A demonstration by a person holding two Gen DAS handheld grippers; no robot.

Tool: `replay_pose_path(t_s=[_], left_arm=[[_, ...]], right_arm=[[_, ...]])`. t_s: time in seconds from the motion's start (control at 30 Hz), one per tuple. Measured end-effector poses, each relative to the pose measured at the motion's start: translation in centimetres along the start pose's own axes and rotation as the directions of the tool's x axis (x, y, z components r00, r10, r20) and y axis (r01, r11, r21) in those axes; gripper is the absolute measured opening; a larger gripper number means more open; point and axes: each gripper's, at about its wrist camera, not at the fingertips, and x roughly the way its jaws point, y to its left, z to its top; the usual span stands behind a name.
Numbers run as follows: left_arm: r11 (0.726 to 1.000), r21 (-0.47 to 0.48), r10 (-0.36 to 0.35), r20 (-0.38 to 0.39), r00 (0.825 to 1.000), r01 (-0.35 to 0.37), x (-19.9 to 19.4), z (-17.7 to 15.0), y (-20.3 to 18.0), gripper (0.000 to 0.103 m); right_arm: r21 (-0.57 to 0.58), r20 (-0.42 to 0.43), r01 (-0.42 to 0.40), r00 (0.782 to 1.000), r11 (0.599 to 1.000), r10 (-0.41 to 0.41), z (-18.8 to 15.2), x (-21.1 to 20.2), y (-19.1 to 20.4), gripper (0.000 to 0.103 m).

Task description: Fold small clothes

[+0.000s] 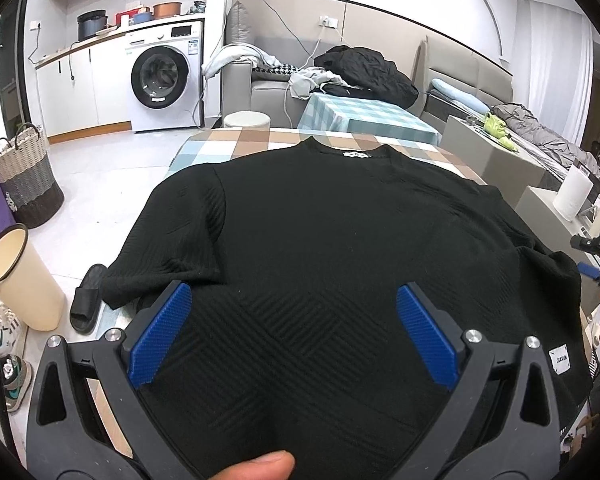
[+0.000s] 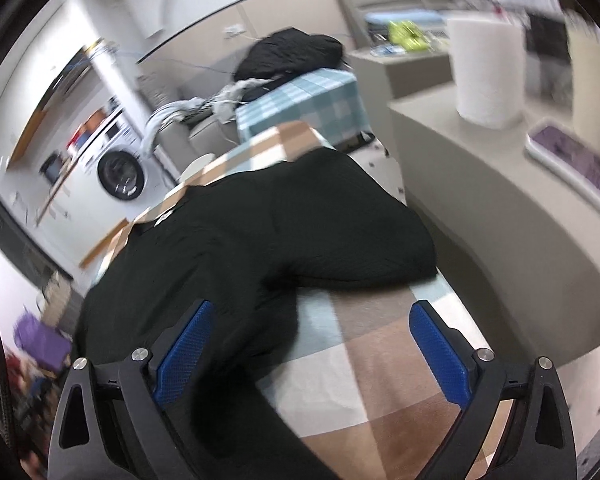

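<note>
Black shirt (image 1: 320, 232) lies flat, collar pointing away; both grippers' jaws wide apart, holding nothing.

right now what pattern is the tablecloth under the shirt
Checked: tan, white and pale blue squares on the tablecloth, under the black shirt. Right wrist view shows it best.

Setting: home, studio-type room. Washing machine (image 1: 161, 76) under counter, sofa (image 1: 260, 88) piled with clothes, bed (image 1: 540, 136) (grey duvet), woven laundry basket (image 1: 26, 176), slipper (image 1: 87, 298) on floor.
</note>
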Motion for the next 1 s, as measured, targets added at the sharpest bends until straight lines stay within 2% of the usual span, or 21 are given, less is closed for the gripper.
replay_pose_path(t_s=[0.13,0.37,0.5,0.6,0.63,0.73,0.87,1.0], left_arm=[[1.0,0.016,-0.021,-0.019,1.0,0.021,1.3,0.5,-0.4,0.102],[0.999,0.037,-0.029,-0.031,0.999,0.03,3.3,1.2,-1.0,0.102],[0.999,0.03,-0.024,-0.032,0.999,0.025,3.6,1.3,-0.9,0.102],[0.999,0.023,-0.024,-0.031,0.999,0.025,3.9,1.5,-0.5,0.102],[0.999,0.021,-0.024,-0.032,0.999,0.025,4.0,1.5,-0.5,0.102],[0.999,0.018,-0.026,-0.032,0.999,0.027,4.0,1.6,0.0,0.102],[0.999,0.017,-0.029,-0.035,0.999,0.029,4.0,1.7,0.0,0.102],[0.999,0.012,-0.032,-0.036,0.999,0.032,4.1,1.7,0.5,0.102]], right_arm=[[0.149,-0.056,-0.02,0.998,0.989,0.029,0.7,1.8,-3.1,0.087],[0.29,-0.088,-0.012,0.995,0.957,0.039,2.4,4.5,-6.2,0.079],[0.288,-0.084,0.03,0.996,0.957,-0.005,3.7,5.4,-6.1,0.07],[0.281,-0.085,0.081,0.995,0.956,-0.059,4.3,5.9,-6.0,0.052],[0.282,-0.085,0.103,0.993,0.954,-0.082,4.5,6.1,-6.1,0.04],[0.283,-0.087,0.152,0.987,0.947,-0.132,5.1,6.4,-6.2,0.021],[0.247,-0.056,0.167,0.986,0.955,-0.158,5.9,6.1,-5.7,0.014],[0.133,0.01,0.181,0.983,0.974,-0.184,7.6,5.3,-3.0,0.013]])
